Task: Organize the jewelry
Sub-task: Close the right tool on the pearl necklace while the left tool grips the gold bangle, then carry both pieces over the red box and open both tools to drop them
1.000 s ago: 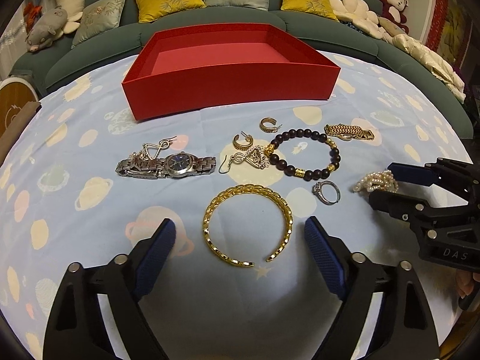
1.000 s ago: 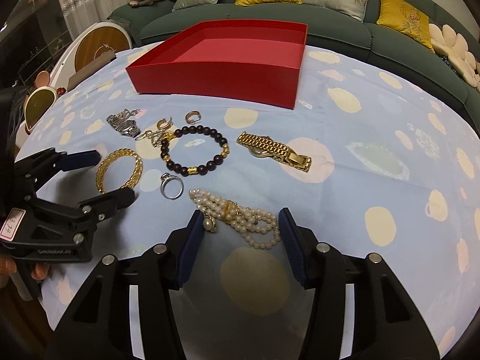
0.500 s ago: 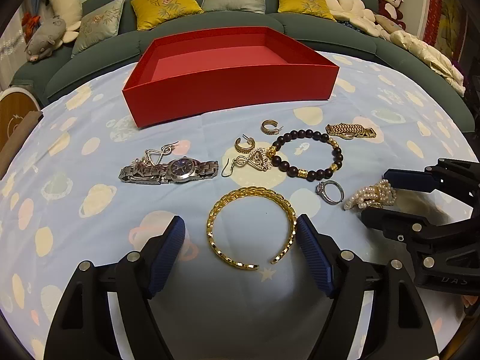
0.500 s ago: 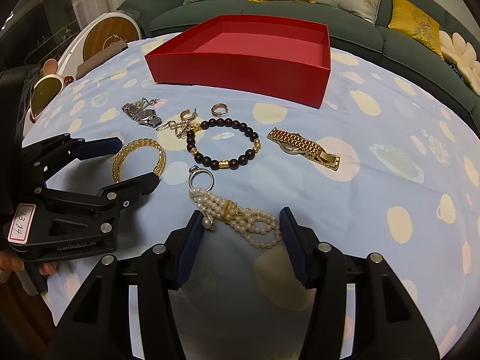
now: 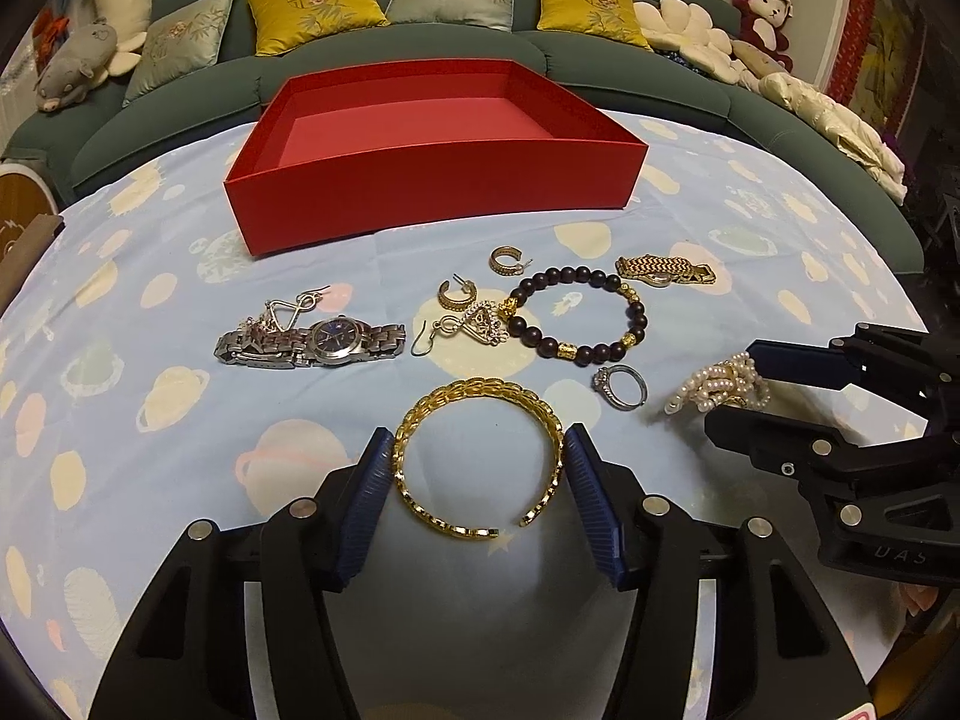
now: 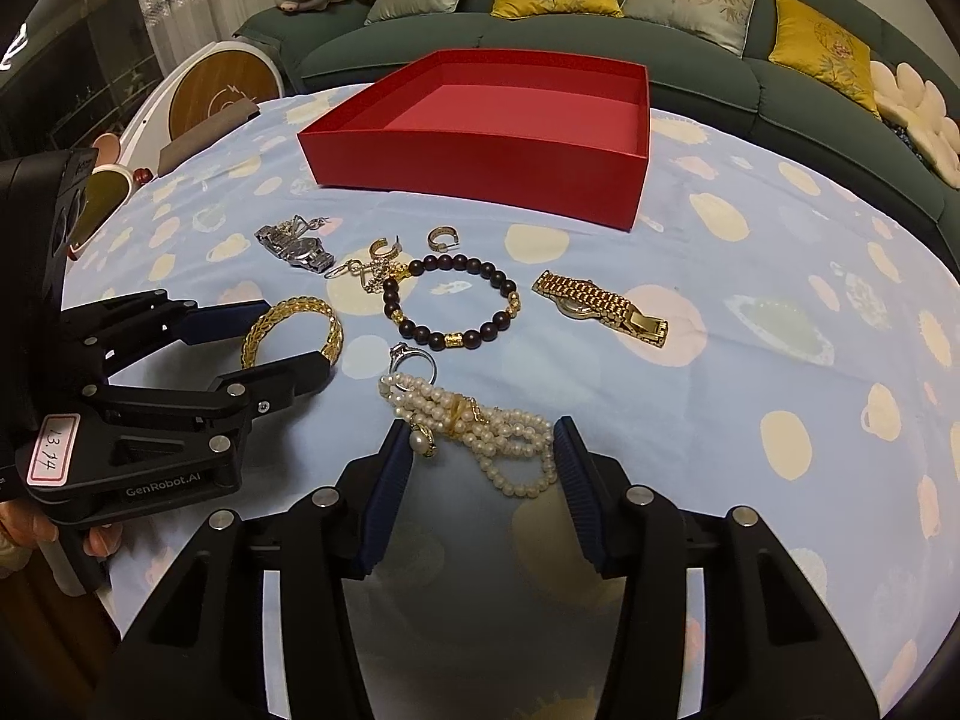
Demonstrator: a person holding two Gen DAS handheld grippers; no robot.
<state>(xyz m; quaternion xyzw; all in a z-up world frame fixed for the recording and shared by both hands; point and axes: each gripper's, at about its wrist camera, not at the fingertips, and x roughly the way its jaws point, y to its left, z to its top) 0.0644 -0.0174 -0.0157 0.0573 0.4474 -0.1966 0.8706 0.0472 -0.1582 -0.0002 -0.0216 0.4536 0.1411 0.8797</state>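
Two grippers face the spread of jewelry on your blue planet-print tablecloth (image 5: 180, 468).

From your left wrist view, your left gripper (image 5: 477, 480) has its jaws closing around the gold bangle (image 5: 480, 456), which lies flat between the blue pads; the pads (image 5: 366, 498) sit just beside the bangle's outer sides, and whether they press on it yet you cannot tell. Farther off lie the silver watch (image 5: 318, 342), the dark bead bracelet (image 5: 576, 318), a silver ring (image 5: 621, 384) and the gold watch (image 5: 663, 270). The red box (image 5: 432, 180) stands open at the far side, its near wall well apart from the jewelry, with bare cloth to the left of the silver watch.

From your right wrist view, your right gripper (image 6: 483, 480) has its jaws closing, standing astride the pearl bracelet (image 6: 474, 426); the left pad is close to the pearl drop, the right pad near the loop's end, with no squeeze visible. Open cloth stretches to the right of the gold watch, toward the table's curved edge and the green sofa (image 6: 720, 78) beyond.
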